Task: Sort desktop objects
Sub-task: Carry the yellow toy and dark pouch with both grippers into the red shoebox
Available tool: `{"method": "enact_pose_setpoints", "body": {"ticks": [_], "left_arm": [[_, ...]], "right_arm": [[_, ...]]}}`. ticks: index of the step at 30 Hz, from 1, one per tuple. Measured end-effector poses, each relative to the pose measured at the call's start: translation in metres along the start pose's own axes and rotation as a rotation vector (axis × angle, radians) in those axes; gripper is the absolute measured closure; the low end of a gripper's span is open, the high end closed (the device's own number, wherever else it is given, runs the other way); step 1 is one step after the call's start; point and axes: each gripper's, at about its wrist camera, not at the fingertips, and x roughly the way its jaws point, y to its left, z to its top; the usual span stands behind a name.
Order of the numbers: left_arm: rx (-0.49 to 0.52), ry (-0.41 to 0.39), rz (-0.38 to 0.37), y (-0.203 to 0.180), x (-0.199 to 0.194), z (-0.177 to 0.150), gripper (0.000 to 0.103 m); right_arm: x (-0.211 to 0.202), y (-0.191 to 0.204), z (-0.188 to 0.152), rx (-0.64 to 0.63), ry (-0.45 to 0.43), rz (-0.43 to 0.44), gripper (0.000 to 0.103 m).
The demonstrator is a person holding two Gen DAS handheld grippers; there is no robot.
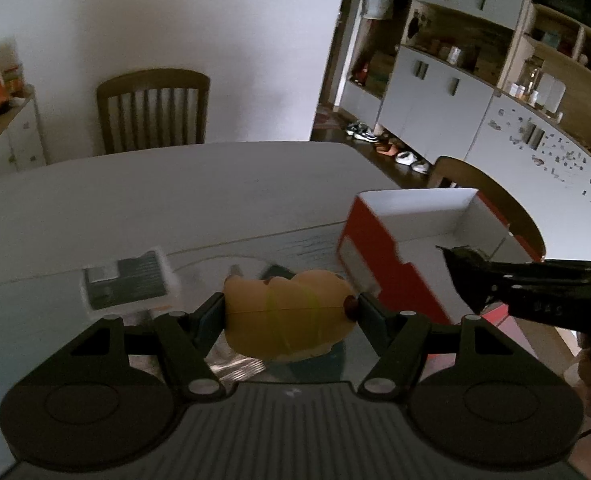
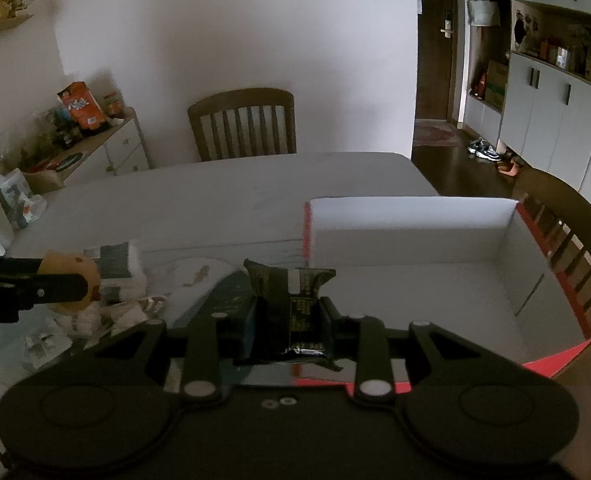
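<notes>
My left gripper is shut on a yellow-orange soft toy and holds it above the table, left of the red box. My right gripper is shut on a black snack packet and holds it over the near left edge of the open red box with its white inside. The right gripper also shows in the left wrist view, over the box. The left gripper with the toy shows in the right wrist view, at the far left.
A white pack with a dark label lies on the table, with loose wrappers and a white cloth beside it. A wooden chair stands behind the table, another at the right. A sideboard is at the left.
</notes>
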Motion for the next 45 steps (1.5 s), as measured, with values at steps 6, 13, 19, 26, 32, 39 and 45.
{"method": "enact_pose_setpoints", "body": {"ticks": [6,13,19,26,32,39,45], "left_arm": [[0.026,-0.005,-0.023,-0.038,0.014,0.01,0.033],[0.075,-0.006,-0.065,-0.082,0.037,0.024,0.033],[0.135,0.006,-0.11,-0.122,0.063,0.035,0.033],[0.204,0.033,-0.154,-0.154,0.101,0.042,0.033],[0.255,0.085,-0.173,-0.168,0.138,0.047,0.033],[0.317,0.154,-0.183,-0.181,0.181,0.047,0.033],[0.359,0.221,-0.172,-0.185,0.21,0.047,0.033]], "right_arm": [[-0.001,-0.029,0.001,0.01,0.0,-0.002,0.072],[-0.003,-0.064,0.002,0.026,-0.004,-0.024,0.072],[0.001,-0.092,0.0,0.041,0.006,-0.055,0.072],[0.01,-0.119,-0.004,0.046,0.024,-0.087,0.072],[0.025,-0.135,-0.006,0.042,0.05,-0.106,0.072],[0.044,-0.146,-0.008,0.02,0.097,-0.107,0.072],[0.065,-0.158,-0.01,-0.001,0.166,-0.106,0.072]]}}
